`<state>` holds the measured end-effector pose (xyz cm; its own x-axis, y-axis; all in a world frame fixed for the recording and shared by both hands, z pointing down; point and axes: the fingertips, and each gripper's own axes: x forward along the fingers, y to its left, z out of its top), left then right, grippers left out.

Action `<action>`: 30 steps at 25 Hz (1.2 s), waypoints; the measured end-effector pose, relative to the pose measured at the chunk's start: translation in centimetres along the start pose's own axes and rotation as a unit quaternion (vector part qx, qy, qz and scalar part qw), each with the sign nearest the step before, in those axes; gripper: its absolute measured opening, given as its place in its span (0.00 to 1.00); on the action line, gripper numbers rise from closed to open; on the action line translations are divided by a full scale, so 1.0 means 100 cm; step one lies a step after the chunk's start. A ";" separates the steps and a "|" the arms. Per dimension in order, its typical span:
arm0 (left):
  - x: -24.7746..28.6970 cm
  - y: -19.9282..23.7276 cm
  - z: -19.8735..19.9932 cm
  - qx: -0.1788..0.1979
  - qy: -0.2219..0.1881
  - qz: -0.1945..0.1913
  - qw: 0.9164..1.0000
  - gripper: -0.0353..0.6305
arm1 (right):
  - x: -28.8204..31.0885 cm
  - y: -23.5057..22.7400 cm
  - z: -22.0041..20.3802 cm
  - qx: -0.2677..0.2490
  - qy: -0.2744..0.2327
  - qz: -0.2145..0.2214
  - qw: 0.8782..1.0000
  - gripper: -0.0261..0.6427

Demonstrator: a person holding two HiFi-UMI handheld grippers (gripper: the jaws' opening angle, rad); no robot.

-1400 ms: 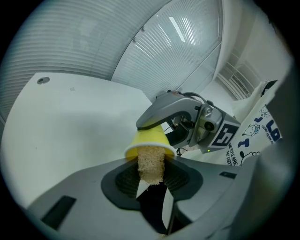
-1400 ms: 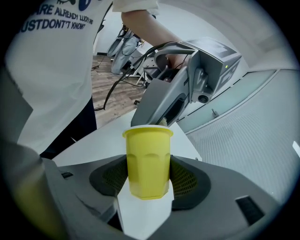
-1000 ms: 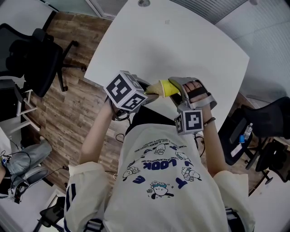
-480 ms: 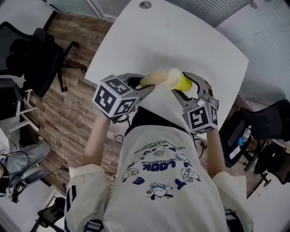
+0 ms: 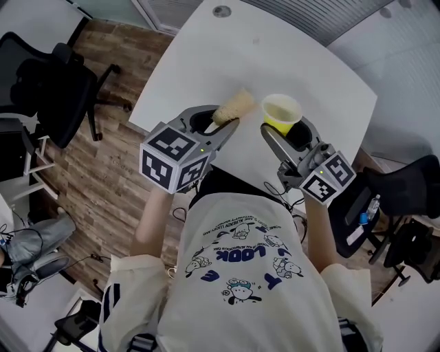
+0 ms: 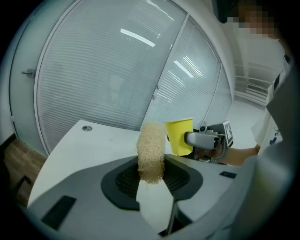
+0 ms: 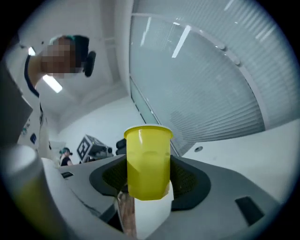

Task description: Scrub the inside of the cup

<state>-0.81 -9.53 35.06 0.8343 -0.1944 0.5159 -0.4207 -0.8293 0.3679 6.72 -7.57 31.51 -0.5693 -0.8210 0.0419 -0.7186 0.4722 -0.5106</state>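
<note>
In the head view my right gripper (image 5: 283, 128) is shut on a yellow cup (image 5: 281, 113). The cup stands upright, mouth up, above the white table (image 5: 289, 48). My left gripper (image 5: 218, 118) is shut on a beige fibrous scrubber (image 5: 234, 106), whose tip sits just left of the cup and outside it. The left gripper view shows the scrubber (image 6: 151, 150) upright between the jaws, with the cup (image 6: 180, 136) beyond and to its right. In the right gripper view the cup (image 7: 147, 161) fills the gap between the jaws.
Black office chairs stand on the wooden floor at the left (image 5: 55, 82) and at the right (image 5: 405, 185). A round grommet (image 5: 221, 11) sits at the table's far edge. Glass walls with blinds (image 6: 103, 79) lie beyond the table.
Both grippers have risen. The cup has rolled from lying sideways, with the scrubber at its mouth, to upright. The scrubber has come away to the left and now stands apart from it.
</note>
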 end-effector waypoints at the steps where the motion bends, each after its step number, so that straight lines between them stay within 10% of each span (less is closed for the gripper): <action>1: 0.000 -0.003 0.006 0.005 -0.010 0.005 1.000 0.28 | -0.003 0.001 0.008 0.029 -0.025 0.009 0.999 0.42; 6: -0.006 -0.017 0.036 0.005 -0.063 0.009 0.998 0.28 | -0.010 0.005 0.037 0.126 -0.117 0.046 0.984 0.42; 12: -0.008 -0.018 0.052 0.061 -0.070 0.068 0.993 0.28 | -0.006 0.010 0.046 0.116 -0.129 0.038 0.984 0.42; 24: -0.005 -0.026 0.060 0.286 -0.012 0.214 0.934 0.28 | 0.000 0.015 0.053 0.113 -0.141 0.018 0.983 0.42; 30: 0.000 -0.031 0.054 0.299 0.000 0.205 0.932 0.27 | -0.003 0.005 0.061 0.112 -0.153 -0.002 0.982 0.42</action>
<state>2.42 -9.79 29.78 0.6470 -0.5586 0.5190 -0.4301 -0.8294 -0.3565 8.93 -9.05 26.02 -0.3960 -0.8966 -0.1983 -0.5952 0.4151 -0.6881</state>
